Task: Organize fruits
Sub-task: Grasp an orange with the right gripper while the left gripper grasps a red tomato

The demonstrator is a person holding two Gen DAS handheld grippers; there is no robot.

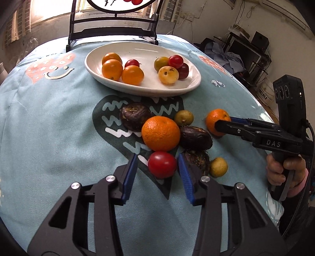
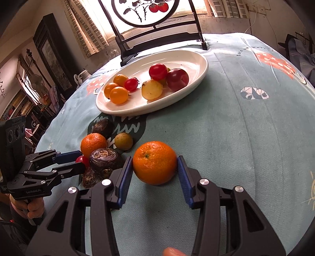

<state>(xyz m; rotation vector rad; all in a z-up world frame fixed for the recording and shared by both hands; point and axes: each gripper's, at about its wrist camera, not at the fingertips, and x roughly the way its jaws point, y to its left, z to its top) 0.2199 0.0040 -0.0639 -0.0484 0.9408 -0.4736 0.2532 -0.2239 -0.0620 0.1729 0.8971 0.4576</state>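
A white oval plate holds small orange, red and yellow fruits. On the cloth in front lie a big orange, dark water chestnuts, small yellow-green fruits and a red tomato. My left gripper is open, its pads either side of the red tomato without a clear grip. My right gripper is open around a second orange that rests on the cloth; it shows in the left wrist view beside that orange.
A black stand with a round painted panel stands behind the plate. The table has a light blue printed cloth. Cluttered shelves and furniture line the room's sides.
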